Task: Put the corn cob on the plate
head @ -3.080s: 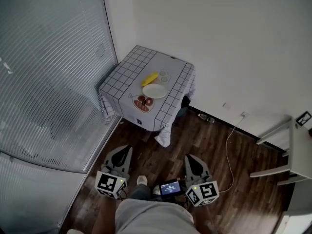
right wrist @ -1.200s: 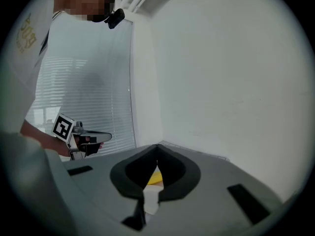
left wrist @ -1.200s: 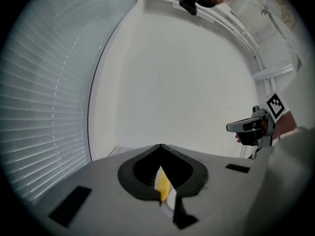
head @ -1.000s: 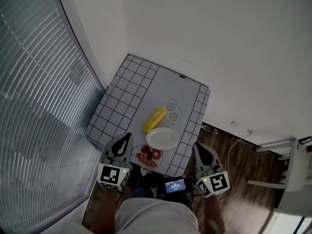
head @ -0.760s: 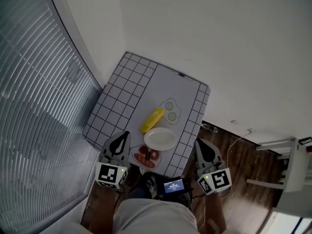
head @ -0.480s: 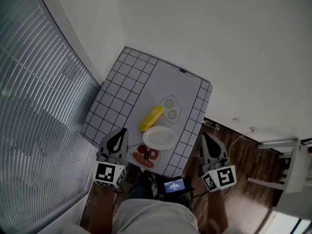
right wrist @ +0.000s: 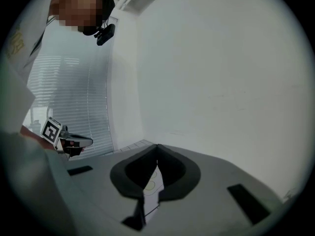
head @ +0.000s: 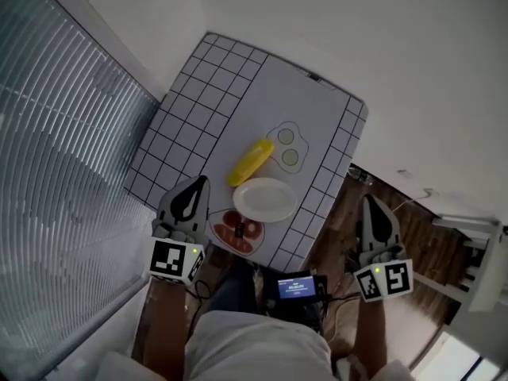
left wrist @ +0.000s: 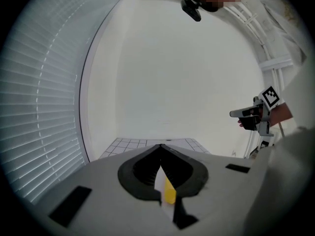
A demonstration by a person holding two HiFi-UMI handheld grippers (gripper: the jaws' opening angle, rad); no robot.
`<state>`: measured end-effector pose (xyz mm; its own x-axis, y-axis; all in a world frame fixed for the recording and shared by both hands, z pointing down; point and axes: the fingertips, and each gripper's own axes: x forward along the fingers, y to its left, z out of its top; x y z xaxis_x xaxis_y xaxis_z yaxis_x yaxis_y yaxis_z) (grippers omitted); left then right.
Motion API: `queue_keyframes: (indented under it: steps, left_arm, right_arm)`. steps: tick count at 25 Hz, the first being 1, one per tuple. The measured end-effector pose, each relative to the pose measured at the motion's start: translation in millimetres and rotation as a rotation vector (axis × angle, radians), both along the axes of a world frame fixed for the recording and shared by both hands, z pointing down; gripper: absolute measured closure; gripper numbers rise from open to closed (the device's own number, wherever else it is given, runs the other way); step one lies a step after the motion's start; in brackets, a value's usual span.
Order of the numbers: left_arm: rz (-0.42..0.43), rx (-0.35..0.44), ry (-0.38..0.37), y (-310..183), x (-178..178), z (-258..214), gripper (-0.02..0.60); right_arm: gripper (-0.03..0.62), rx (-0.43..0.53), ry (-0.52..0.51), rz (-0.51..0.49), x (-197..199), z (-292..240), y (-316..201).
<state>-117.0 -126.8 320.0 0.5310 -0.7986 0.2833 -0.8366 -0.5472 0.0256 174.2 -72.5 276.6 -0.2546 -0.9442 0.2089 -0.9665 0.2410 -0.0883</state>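
Observation:
A yellow corn cob [head: 252, 161] lies on the table's checkered cloth [head: 198, 109], touching the far-left rim of an empty white plate [head: 266, 199]. My left gripper [head: 198, 184] is shut and empty, over the table's near-left edge, a short way left of the plate. My right gripper [head: 371, 205] is shut and empty, over the wooden floor right of the table. In the left gripper view the jaws [left wrist: 160, 147] meet, and a sliver of corn cob [left wrist: 169, 192] shows below them. The right gripper view shows its shut gripper [right wrist: 157, 147] aimed at the cloth [right wrist: 150, 185].
The cloth carries a printed meat picture [head: 238, 230] near the front edge and printed egg shapes [head: 287, 145] beyond the plate. Window blinds [head: 63, 157] run along the left and a white wall [head: 397, 46] stands behind. A cable [head: 413, 201] lies on the floor at right.
The table has come closer and larger in the head view. Both grippers have moved forward, the left now over the table's near edge, the right farther out to the right. Both stayed shut.

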Motion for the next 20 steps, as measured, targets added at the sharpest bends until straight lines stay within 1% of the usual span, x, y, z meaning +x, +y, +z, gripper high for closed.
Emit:
queue_keyframes:
  steps: [2,4,5,8,10,12,13,16,20]
  left_arm:
    - [-0.002,0.001,-0.013,-5,-1,6,0.574]
    - [-0.031,0.01,-0.023,-9,-5,16,0.574]
    - [-0.042,0.001,-0.035,-9,-6,24,0.574]
    - [-0.017,-0.036,-0.115,-16,-2,59,0.573]
    - [-0.004,-0.038,-0.106,-22,0,72,0.573]
    - [0.003,-0.063,-0.07,-21,4,85,0.572]
    - [0.012,-0.076,-0.064,-21,9,92,0.572]
    - [0.036,-0.109,-0.084,-20,24,110,0.572]
    - [0.026,-0.125,-0.087,-20,30,120,0.572]
  right_arm:
    - [0.588,-0.001,0.004,-0.034,-6,8,-4]
    - [0.588,0.002,-0.002,-0.054,-7,17,-15]
    - [0.588,0.004,-0.002,-0.065,-6,22,-22]
    - [0.588,0.02,0.061,-0.136,-8,39,-44]
    - [0.588,0.0,0.06,-0.143,-9,57,-51]
    - [0.588,-0.032,0.037,-0.152,-12,74,-53]
    - [0.588,-0.044,0.039,-0.167,-14,81,-54]
    - [0.588,-0.07,0.058,-0.219,-23,98,-59]
    - [0.588,-0.093,0.055,-0.266,-32,115,-67]
